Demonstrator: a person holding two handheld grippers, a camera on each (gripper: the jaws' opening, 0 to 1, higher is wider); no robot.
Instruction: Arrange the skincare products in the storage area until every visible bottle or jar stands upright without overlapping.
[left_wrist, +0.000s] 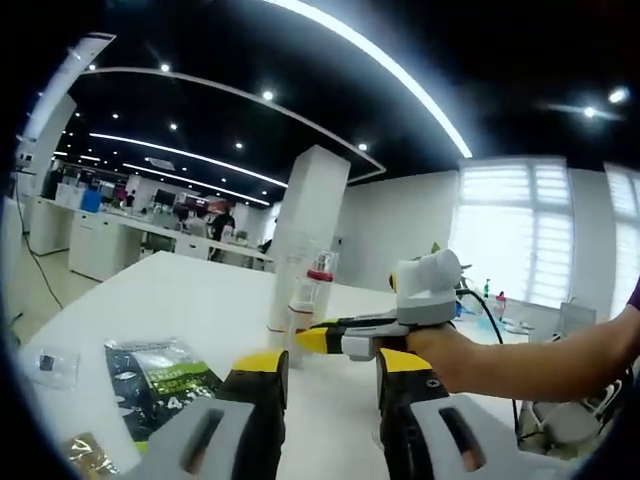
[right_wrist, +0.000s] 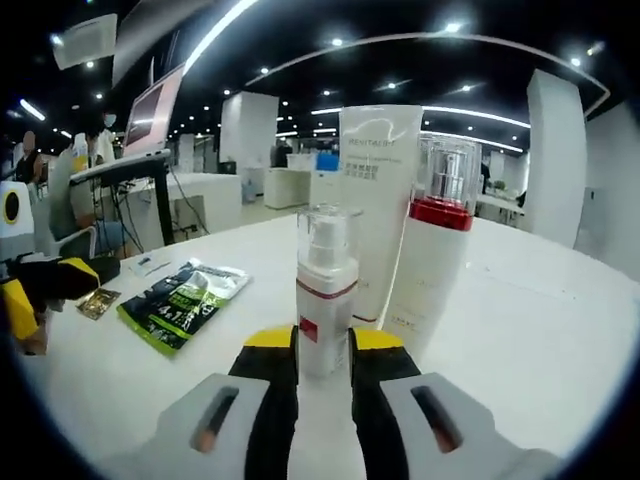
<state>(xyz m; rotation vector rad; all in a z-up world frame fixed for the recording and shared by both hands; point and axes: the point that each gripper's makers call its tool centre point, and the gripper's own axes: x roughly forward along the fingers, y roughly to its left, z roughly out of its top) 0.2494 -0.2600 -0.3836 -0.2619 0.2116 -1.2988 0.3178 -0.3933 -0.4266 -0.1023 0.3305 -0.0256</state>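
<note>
Small pump bottle (right_wrist: 324, 290) held upright beside its neighbours
Right gripper (right_wrist: 322, 362) jaws pinch its base on the desk (right_wrist: 520, 330); left gripper (left_wrist: 332, 385) jaws wait apart, empty.

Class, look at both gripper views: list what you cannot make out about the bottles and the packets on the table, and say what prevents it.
- Small pump bottle, right gripper view: its base is hidden behind the right gripper fingers.
- White tube: its small print is too blurred to read.
- Green packet, left gripper view: its near end is covered by the left gripper.
- Brown sachet: cut off by the picture's edge.
</note>
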